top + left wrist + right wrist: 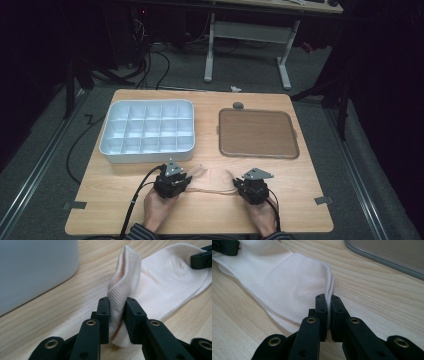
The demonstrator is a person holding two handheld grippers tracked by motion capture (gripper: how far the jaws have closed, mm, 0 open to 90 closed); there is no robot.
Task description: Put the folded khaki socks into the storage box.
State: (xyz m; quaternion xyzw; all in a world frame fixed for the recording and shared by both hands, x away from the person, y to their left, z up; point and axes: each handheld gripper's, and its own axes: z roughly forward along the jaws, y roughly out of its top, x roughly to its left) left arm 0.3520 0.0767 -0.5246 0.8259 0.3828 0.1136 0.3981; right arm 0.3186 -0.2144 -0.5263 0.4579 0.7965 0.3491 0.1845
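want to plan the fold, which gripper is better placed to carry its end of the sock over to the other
Probably left: the left gripper pinches the sock cuff already lifted off the table, while the right gripper clamps its end flat.

High view: table [300,170] evenly lit from above, surroundings almost black at left and right edges, soft overall, slight grain. Left gripper view: bright, sock [160,282] knit sharp mid-frame, jaws at bottom blurred, organizer tray [35,270] upper left out of focus. Right gripper view: pale sock nearly washed out, faint shadows beneath its edges.
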